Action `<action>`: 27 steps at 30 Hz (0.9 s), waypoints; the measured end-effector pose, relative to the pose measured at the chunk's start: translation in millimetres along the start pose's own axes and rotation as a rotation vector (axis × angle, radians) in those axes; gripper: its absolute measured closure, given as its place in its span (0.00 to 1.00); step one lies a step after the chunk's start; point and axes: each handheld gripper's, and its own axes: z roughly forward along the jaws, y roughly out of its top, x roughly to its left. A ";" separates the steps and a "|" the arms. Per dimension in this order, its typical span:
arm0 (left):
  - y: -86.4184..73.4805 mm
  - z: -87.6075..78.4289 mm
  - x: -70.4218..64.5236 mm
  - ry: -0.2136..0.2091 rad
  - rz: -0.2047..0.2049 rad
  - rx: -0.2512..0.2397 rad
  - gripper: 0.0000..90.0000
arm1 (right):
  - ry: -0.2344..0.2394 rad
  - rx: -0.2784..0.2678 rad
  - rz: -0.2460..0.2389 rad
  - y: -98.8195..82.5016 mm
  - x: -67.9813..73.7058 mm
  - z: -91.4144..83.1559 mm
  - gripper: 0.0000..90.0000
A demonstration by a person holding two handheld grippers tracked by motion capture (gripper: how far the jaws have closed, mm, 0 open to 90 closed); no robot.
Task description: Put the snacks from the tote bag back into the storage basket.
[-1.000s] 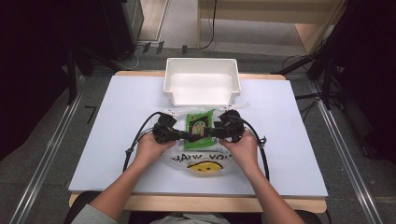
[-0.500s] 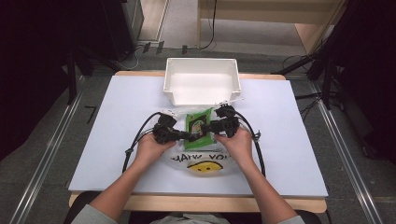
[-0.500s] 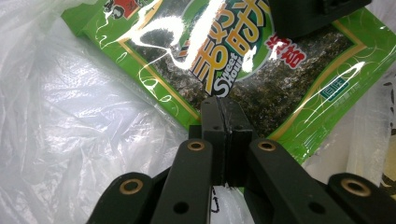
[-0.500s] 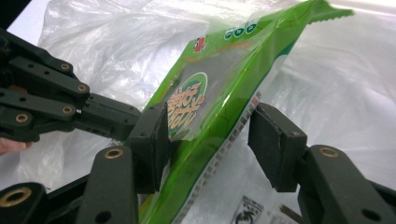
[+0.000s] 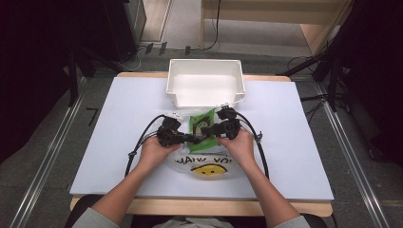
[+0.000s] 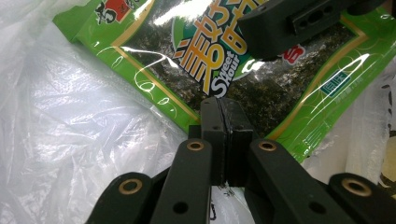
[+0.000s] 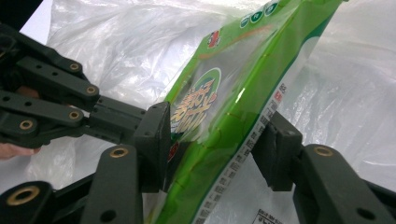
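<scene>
A green snack packet (image 5: 202,122) lies at the mouth of a clear plastic bag (image 5: 204,164) with a yellow smiley print. My left gripper (image 5: 192,138) is shut, its pads pressed together (image 6: 224,135) just short of the packet (image 6: 196,60)'s lower edge, over the bag film (image 6: 70,140). I cannot tell whether film is pinched. My right gripper (image 5: 209,133) straddles the packet (image 7: 224,98), which stands tilted between its jaws (image 7: 215,135). Those jaws have just been closing, and both pads touch the packet. The right gripper's jaw also shows at the top of the left gripper view.
A white tray (image 5: 173,95) stands just beyond the packet, at the table's far middle. The white tabletop (image 5: 109,128) spreads to both sides. Black cables (image 5: 142,137) loop from each gripper beside the hands. The left gripper's linkage (image 7: 56,107) shows in the right gripper view.
My right hand has shifted inward and slightly down toward the packet, and its jaws have narrowed around it. The left hand has stayed put.
</scene>
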 end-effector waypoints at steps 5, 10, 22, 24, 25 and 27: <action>-0.1 0.0 0.9 -0.007 -0.001 -0.004 0.98 | 0.006 0.001 -0.008 -0.9 0.4 -3.2 0.61; -0.1 -0.9 3.0 -0.025 -0.018 -0.005 0.95 | 0.004 0.005 -0.008 -1.0 1.2 -4.1 0.62; 1.7 -19.5 1.3 -0.018 -0.011 -0.042 0.87 | 0.038 -0.025 -0.030 -0.7 6.6 -13.5 0.70; 2.0 -24.1 1.8 -0.026 -0.022 -0.058 0.84 | 0.047 -0.029 -0.033 -0.7 8.0 -15.5 0.71; 2.2 -26.1 1.9 -0.027 -0.023 -0.065 0.84 | 0.052 -0.033 -0.032 -0.7 9.1 -16.5 0.72; 2.2 -29.5 2.0 -0.026 -0.026 -0.072 0.81 | 0.072 -0.039 -0.030 -0.7 11.0 -18.6 0.75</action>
